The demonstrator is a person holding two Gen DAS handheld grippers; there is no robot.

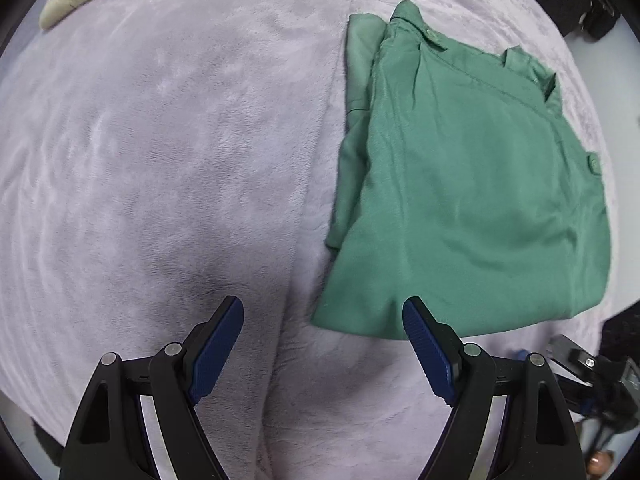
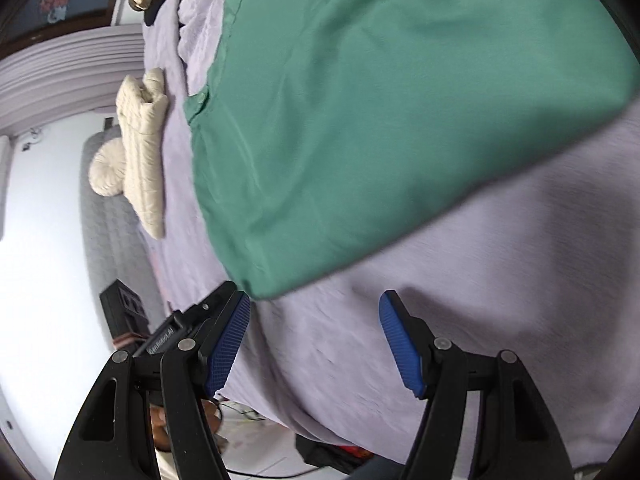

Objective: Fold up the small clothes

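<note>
A green garment [image 1: 472,184] is lying folded into a rough rectangle on the bed [image 1: 160,160], which is covered in a pale lilac plush blanket, and both sets of tongs are hanging just off its near edge, holding nothing. The left tongs [image 1: 323,312] are standing wide open, one blue pad over bare blanket and the other over the near corner of the cloth; whether that pad is touching the fabric I cannot tell. The right tongs [image 2: 314,300] are gaping as well, and in the right wrist view the garment [image 2: 380,112] is filling most of the frame, its rounded folded corner sitting just beyond the tips. A cream quilted piece [image 2: 146,148] is lying farther off along the bed, well apart from the green one. To my eye the fold looks nearly finished, though layers are poking out unevenly along the garment's left side, so the job in hand is probably a last fold or a tidy-up. To do that well, each pair of tongs should be coming in low at a near corner, taking every layer at once instead of just the top sheet, then lifting together and carrying the edge over evenly so the slippery cloth is not skewing or dragging the blanket along with it.
</note>
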